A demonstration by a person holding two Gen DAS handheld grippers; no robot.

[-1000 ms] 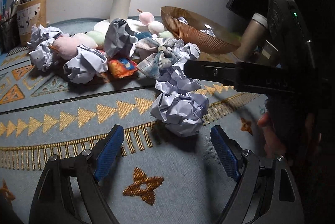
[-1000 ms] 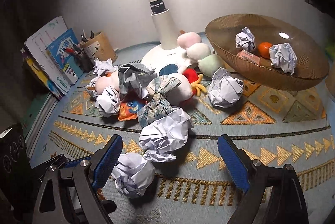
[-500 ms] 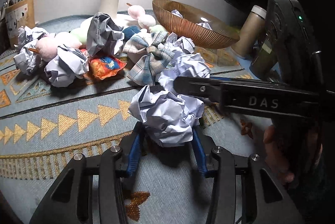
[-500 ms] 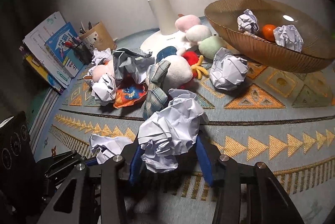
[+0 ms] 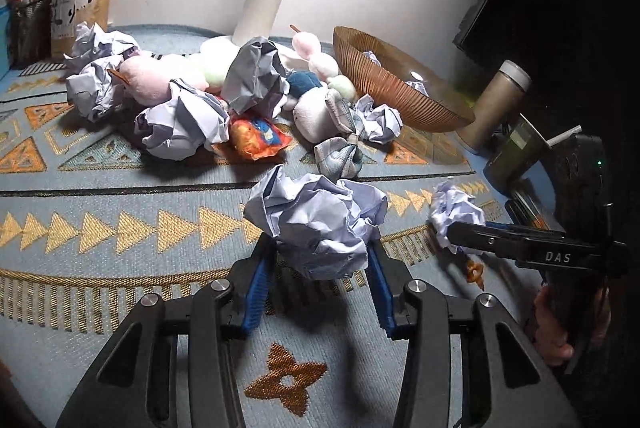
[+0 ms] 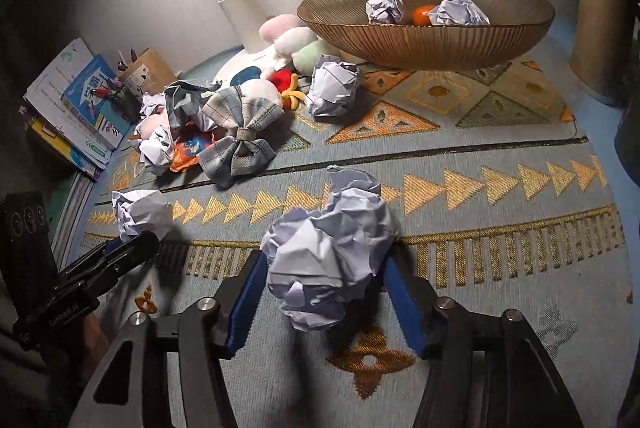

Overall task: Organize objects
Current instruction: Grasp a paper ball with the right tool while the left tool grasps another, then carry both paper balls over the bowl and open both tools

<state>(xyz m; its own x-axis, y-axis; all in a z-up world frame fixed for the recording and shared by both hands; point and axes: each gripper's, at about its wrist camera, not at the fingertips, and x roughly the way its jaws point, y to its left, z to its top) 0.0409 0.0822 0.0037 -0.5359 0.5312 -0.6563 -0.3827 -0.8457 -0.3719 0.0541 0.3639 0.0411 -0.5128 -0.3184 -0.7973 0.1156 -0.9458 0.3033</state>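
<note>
My left gripper (image 5: 320, 253) is shut on a crumpled white paper ball (image 5: 316, 222) over the patterned rug (image 5: 120, 228). In the right wrist view this left gripper (image 6: 134, 248) comes in at the lower left, with its ball (image 6: 140, 214) at the tips. A bigger paper ball (image 6: 332, 260) sits between the blue pads of my right gripper (image 6: 326, 262). Those jaws are opening, though both pads still touch the ball's sides. Farther back stands the ribbed amber bowl (image 6: 424, 28), with two paper balls and an orange item inside.
A pile of paper balls, plush toys and a plaid bow (image 6: 240, 136) lies around the white lamp base (image 5: 256, 8). Books and a pen holder (image 6: 80, 100) are at the left. A metal flask (image 5: 492, 104) stands beside the bowl. A loose paper ball (image 6: 334, 86) lies before the bowl.
Both grippers stood open around paper balls, then closed on them. Each has drawn its ball back from the pile and away from the other. The right pads now stand slightly wider.
</note>
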